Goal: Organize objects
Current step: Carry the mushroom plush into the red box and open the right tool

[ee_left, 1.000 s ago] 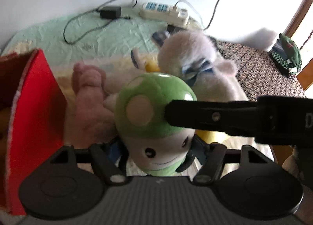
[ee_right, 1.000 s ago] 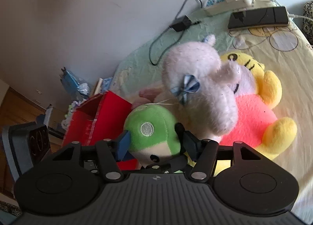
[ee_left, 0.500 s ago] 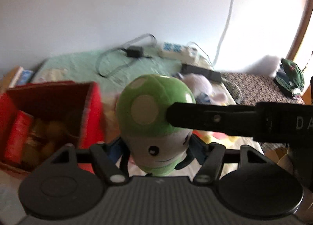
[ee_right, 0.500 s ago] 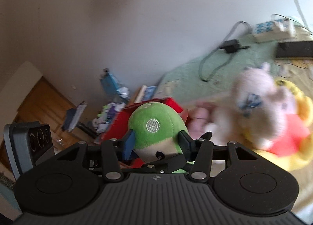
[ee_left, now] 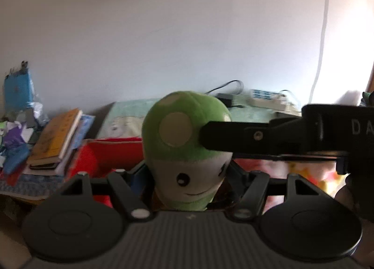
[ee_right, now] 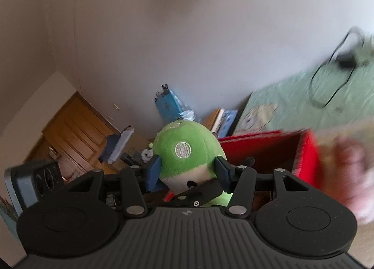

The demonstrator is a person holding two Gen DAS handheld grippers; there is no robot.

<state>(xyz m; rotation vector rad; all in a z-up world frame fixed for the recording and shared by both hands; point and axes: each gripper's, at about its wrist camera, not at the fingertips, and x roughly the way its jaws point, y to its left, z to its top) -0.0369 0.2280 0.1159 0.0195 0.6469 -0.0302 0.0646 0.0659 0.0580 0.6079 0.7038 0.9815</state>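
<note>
A green mushroom plush [ee_left: 187, 142] with a white face and pale spots is held by both grippers. My left gripper [ee_left: 189, 175] is shut on its lower body. My right gripper [ee_right: 189, 170] is shut on the same plush [ee_right: 184, 152], and one right finger [ee_left: 233, 133] crosses its cap in the left wrist view. The plush hangs in the air beside the open red box [ee_right: 268, 149], which also shows behind it in the left wrist view [ee_left: 116, 154].
Books [ee_left: 56, 138] and clutter lie left of the box. A mint sheet [ee_right: 303, 105] carries a power strip [ee_left: 266, 101] and a black cable [ee_right: 332, 81]. A pink plush [ee_right: 348, 168] lies blurred at right. A wooden cabinet [ee_right: 77, 133] stands at left.
Both grippers have lifted the mushroom plush off the pile of plush toys and carried it left, up to the red box. The views have swung toward the wall.
</note>
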